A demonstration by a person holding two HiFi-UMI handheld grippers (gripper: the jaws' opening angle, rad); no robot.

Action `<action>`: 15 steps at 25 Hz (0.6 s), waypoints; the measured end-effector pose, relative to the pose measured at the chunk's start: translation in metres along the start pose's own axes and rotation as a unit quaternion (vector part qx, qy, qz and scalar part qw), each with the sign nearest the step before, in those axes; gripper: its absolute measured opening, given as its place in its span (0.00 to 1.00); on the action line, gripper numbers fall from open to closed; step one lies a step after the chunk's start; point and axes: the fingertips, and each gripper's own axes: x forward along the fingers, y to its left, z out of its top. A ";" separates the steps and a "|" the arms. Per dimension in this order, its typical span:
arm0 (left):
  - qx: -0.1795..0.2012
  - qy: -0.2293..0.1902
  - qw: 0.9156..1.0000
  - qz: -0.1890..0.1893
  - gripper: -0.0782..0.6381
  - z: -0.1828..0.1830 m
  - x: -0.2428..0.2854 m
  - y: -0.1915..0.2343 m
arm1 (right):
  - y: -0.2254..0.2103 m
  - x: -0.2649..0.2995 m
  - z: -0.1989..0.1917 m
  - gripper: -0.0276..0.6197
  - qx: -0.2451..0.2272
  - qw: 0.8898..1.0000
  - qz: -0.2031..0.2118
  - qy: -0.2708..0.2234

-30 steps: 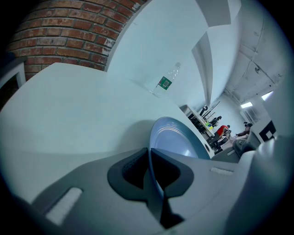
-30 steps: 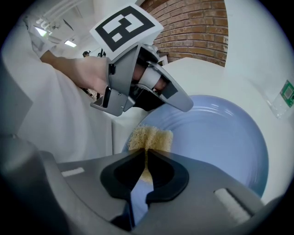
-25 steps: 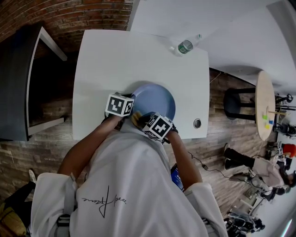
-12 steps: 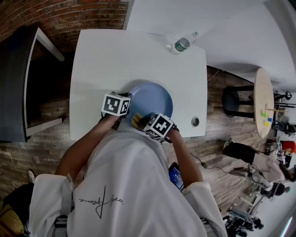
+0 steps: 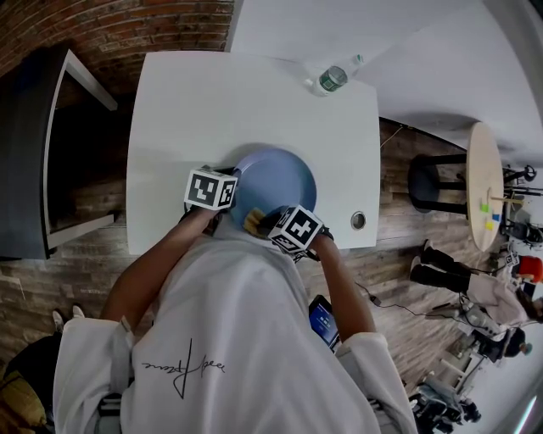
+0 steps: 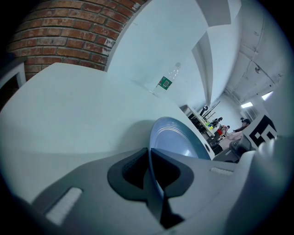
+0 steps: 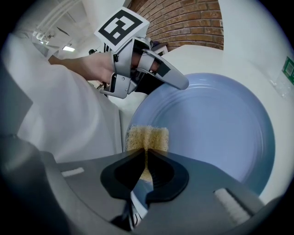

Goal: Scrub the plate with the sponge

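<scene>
brick wall [image 5: 127,25], wood plank floor [image 5: 399,254], white table [image 5: 212,110], black stool [image 5: 433,186], round wooden side table [image 5: 485,191]

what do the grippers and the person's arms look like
The left gripper and right gripper have grey bodies with dark ridged jaws. Each carries a white cube printed with black square markers. The person wears a loose white top; its sleeves leave the forearms bare.
</scene>
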 end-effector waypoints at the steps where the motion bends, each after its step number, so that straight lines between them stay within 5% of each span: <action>1: 0.000 0.000 1.000 0.000 0.15 0.000 0.000 0.000 | -0.001 -0.001 -0.002 0.08 0.000 1.000 -0.002 0.002; 15: 0.000 0.001 1.000 -0.001 0.15 -0.002 0.000 0.001 | -0.010 -0.007 -0.020 0.08 0.005 1.000 -0.013 0.019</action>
